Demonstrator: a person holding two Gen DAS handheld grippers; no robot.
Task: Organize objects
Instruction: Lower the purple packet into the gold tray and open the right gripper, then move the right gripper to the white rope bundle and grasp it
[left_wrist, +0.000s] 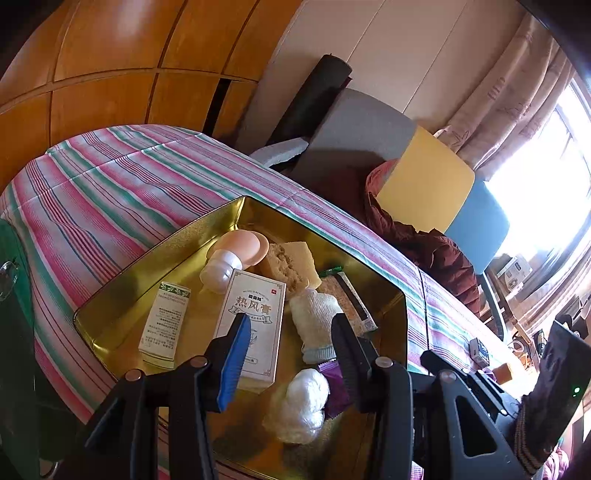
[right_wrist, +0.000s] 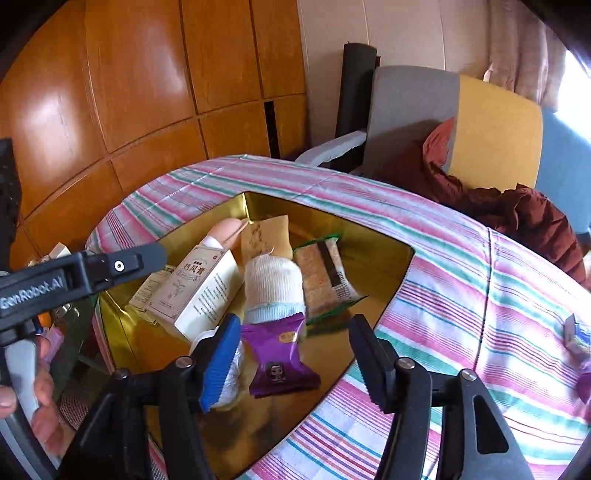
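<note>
- A gold tin (right_wrist: 391, 258) is sitting on a striped cloth (right_wrist: 461, 295), and most of the loose things are already lying inside it.
- In the tin: a large white box (right_wrist: 199, 291) in the middle, a small box (left_wrist: 164, 325) to its left, a white bottle (left_wrist: 219, 275) and a pink puff (left_wrist: 243, 242) at the far end, a sponge (left_wrist: 291, 262), a rolled sock (right_wrist: 271, 286), and a snack bar (right_wrist: 328, 280) on the right.
- A purple packet (right_wrist: 282, 360) is lying flat on the tin floor at the near edge, with a white wad (left_wrist: 301, 404) just to its left.
- The right gripper (right_wrist: 291, 360) is hanging over the purple packet with jaws roughly half open; neither pad is pressing on it. Nothing is being held.
- The left gripper (left_wrist: 290, 345) is hovering over the near part of the tin, jaws partly open, empty; the white box and sock are showing between its fingers, below it.
- A hand (right_wrist: 37, 384) is gripping the left tool's handle at the left edge of the right view.
- Judgement: the job is looking far along, with the packet apparently the latest item set in.
- Still outside: a small blue-and-white object (right_wrist: 576, 332) is lying on the cloth to the right, too blurred to name. It probably needs collecting next.
- Clutter at the far left of the tin is too dim to identify.
</note>
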